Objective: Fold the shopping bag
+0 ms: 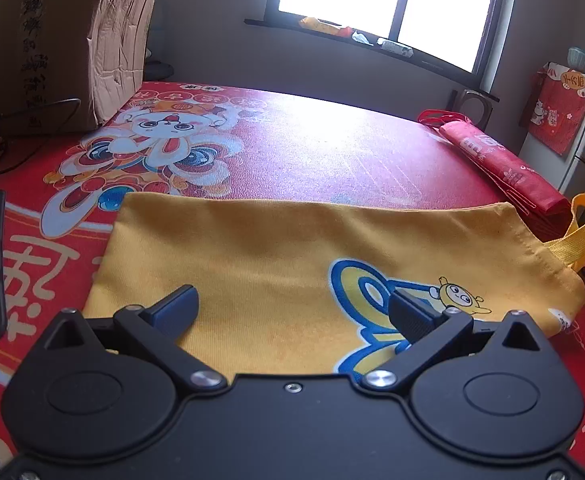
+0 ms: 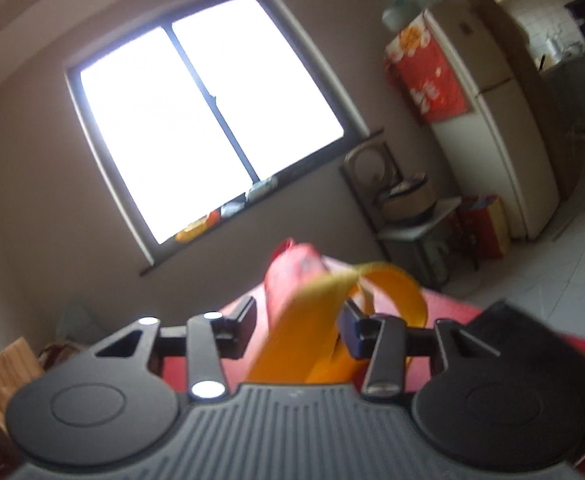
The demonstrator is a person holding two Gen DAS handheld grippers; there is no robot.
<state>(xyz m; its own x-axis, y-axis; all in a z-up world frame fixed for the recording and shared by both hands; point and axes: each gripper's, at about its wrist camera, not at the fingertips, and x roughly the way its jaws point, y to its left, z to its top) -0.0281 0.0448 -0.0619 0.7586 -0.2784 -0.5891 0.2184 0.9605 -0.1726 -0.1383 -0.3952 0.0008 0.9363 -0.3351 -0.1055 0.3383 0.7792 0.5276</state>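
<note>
Left tongs (image 1: 292, 308) gape above the yellow shopping bag (image 1: 276, 248), poised to pin it; right tongs (image 2: 298, 320) stand apart, its handle (image 2: 376, 292) loose between them.

The yellow shopping bag (image 1: 276, 256) is matt woven cloth (stitched hem). The worktop (image 1: 332, 148) cover looks slightly glossy; the cardboard box (image 1: 68, 40) is creased.

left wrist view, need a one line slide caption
Open left gripper poised over a flat yellow shopping bag on a red printed tablecloth.
</note>
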